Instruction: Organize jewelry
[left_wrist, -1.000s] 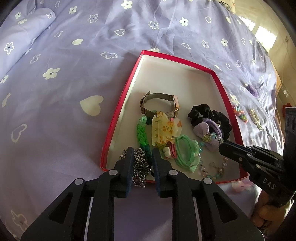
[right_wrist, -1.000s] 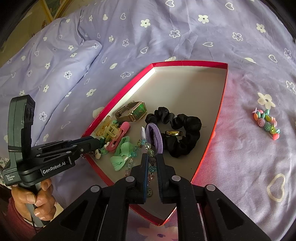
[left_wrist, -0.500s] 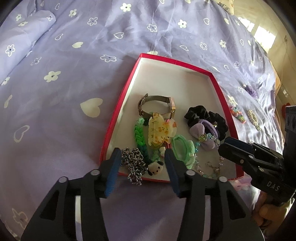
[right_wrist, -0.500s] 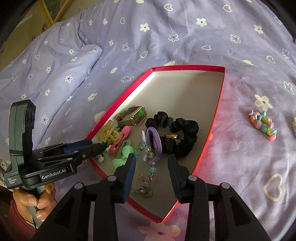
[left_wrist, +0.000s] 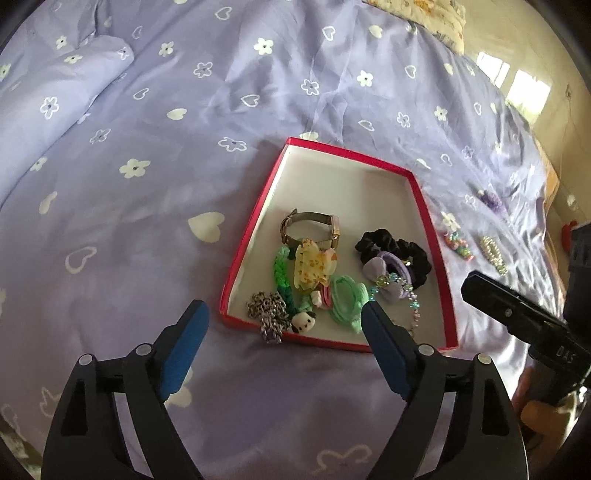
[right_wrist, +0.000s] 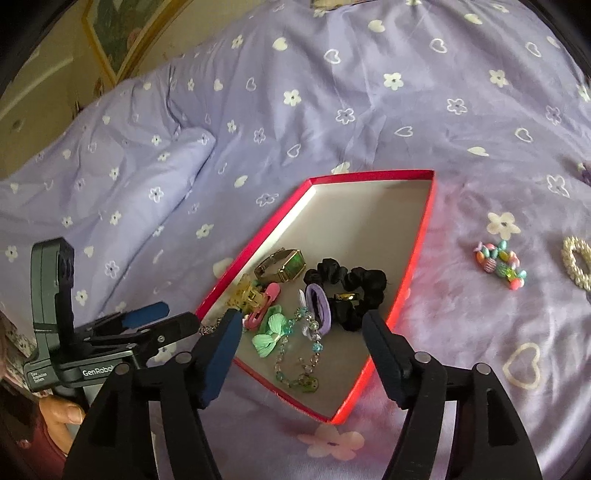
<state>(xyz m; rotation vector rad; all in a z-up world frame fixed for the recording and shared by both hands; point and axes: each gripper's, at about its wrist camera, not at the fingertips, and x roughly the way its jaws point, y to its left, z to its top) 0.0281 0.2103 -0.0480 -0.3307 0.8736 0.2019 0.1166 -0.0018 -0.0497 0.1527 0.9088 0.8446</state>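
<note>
Both jaws are opening with nothing between them: the left tool (left_wrist: 284, 325) and the right tool (right_wrist: 301, 334) hang over the near edge of the red box (left_wrist: 428, 218). Lift clear before reaching for the bead bracelet (right_wrist: 500, 264) on the bed (left_wrist: 147, 229). The box holds a watch (left_wrist: 310, 230), black scrunchie (left_wrist: 395, 249) and clips.

A: Surface?
B: Bed, lilac cotton cover (right_wrist: 369, 122) with white flowers and hearts.
A: Directly on it?
B: Shallow red cardboard box tray (left_wrist: 432, 236), multicoloured bead bracelet (right_wrist: 502, 264) well right of it, white pearl piece (right_wrist: 576, 260) farther right, small purple item (left_wrist: 491, 199).
</note>
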